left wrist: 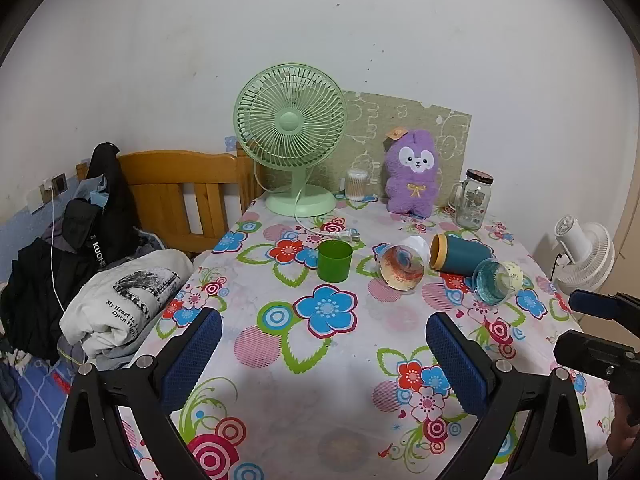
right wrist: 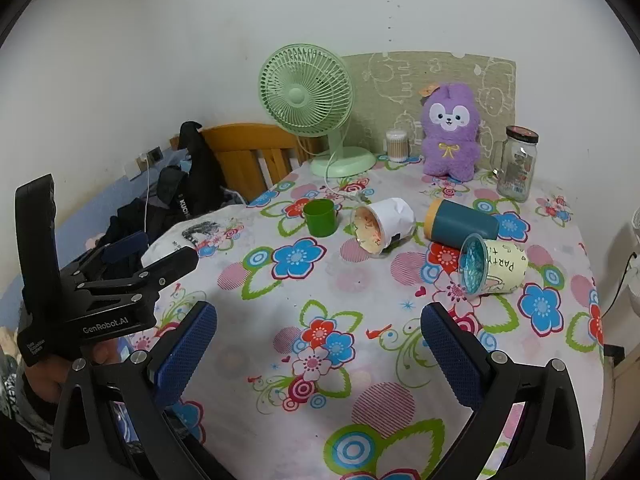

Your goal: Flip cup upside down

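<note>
A green cup (left wrist: pixel 335 260) (right wrist: pixel 319 217) stands upright, mouth up, on the floral tablecloth (left wrist: pixel 340 360) (right wrist: pixel 360 320). Three cups lie on their sides to its right: a white paper-wrapped cup (left wrist: pixel 401 262) (right wrist: pixel 382 224), a teal cup with a yellow rim (left wrist: pixel 460 254) (right wrist: pixel 460 223), and a pale yellow cup with a clear blue mouth (left wrist: pixel 498 281) (right wrist: pixel 492 266). My left gripper (left wrist: pixel 324 354) is open and empty over the near table. My right gripper (right wrist: pixel 319 350) is open and empty, also short of the cups. The left gripper also shows at the left of the right wrist view (right wrist: pixel 150 250).
A green desk fan (left wrist: pixel 292 136) (right wrist: pixel 312 100), a cotton-swab jar (left wrist: pixel 357 185), a purple plush toy (left wrist: pixel 414 172) (right wrist: pixel 452 132) and a glass jar mug (left wrist: pixel 474 204) (right wrist: pixel 516 164) stand along the back wall. A bed with piled clothes (left wrist: pixel 100 272) lies left. A white fan (left wrist: pixel 584 256) stands right.
</note>
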